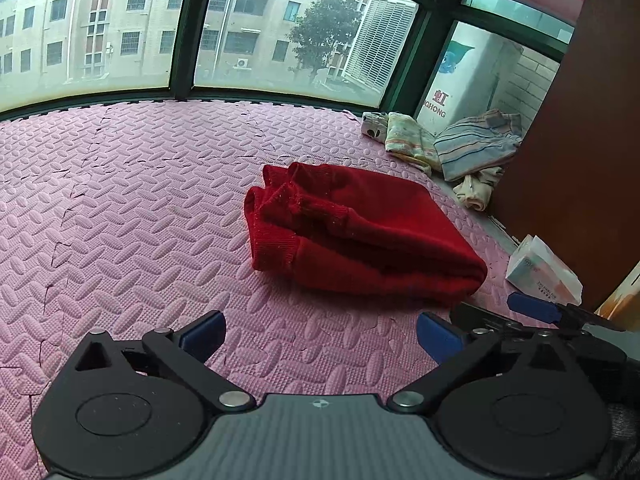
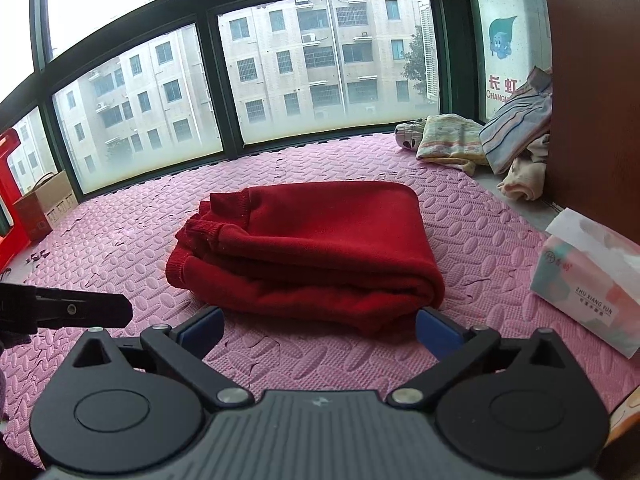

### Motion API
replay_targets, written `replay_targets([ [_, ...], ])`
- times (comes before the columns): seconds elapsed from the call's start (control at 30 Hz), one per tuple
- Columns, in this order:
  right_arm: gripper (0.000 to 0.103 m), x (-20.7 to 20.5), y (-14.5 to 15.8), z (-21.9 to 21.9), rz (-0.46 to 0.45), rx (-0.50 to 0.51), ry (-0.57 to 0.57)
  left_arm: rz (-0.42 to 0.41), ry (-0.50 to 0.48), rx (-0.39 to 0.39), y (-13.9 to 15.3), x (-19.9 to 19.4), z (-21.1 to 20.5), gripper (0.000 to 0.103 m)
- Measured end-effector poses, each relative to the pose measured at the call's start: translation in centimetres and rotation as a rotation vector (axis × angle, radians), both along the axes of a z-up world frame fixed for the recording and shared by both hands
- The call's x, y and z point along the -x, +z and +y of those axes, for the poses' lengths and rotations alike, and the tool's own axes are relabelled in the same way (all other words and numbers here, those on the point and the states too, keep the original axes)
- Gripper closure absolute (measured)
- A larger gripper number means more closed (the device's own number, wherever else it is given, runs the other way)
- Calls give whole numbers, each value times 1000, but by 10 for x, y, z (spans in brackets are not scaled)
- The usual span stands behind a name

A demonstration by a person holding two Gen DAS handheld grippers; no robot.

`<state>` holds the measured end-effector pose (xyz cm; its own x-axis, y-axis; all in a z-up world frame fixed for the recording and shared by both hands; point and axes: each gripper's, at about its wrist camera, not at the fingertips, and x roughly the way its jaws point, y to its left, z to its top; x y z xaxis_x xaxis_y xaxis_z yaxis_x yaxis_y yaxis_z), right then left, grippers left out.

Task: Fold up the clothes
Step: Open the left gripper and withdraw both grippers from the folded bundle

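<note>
A red sweater (image 1: 360, 232) lies folded into a thick bundle on the pink foam mat (image 1: 140, 200). It also shows in the right wrist view (image 2: 312, 248), with its ribbed cuffs at the left end. My left gripper (image 1: 320, 332) is open and empty, a short way in front of the bundle. My right gripper (image 2: 320, 330) is open and empty, close to the bundle's near edge. The right gripper's blue fingertips (image 1: 532, 306) show at the right of the left wrist view. Part of the left gripper (image 2: 80, 310) shows at the left of the right wrist view.
A pile of other clothes (image 2: 472, 144) lies at the back right by the window, also in the left wrist view (image 1: 452, 144). A tissue pack (image 2: 592, 280) sits at the right beside a brown cabinet (image 2: 592, 100). A cardboard box (image 2: 44, 204) and a red object (image 2: 8, 200) stand at the left.
</note>
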<state>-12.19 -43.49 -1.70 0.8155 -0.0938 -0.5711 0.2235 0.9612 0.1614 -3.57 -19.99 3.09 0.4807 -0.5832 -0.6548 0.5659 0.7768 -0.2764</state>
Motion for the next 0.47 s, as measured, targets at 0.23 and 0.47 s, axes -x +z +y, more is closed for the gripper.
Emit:
replay_targets([
  [0.23,0,5,0,9,5,-6,-7,19,1,4,-6,12,10,0],
  [0.47,0,9,0,16,16,-4,-25,32,4,-15,-14,20,14,0],
])
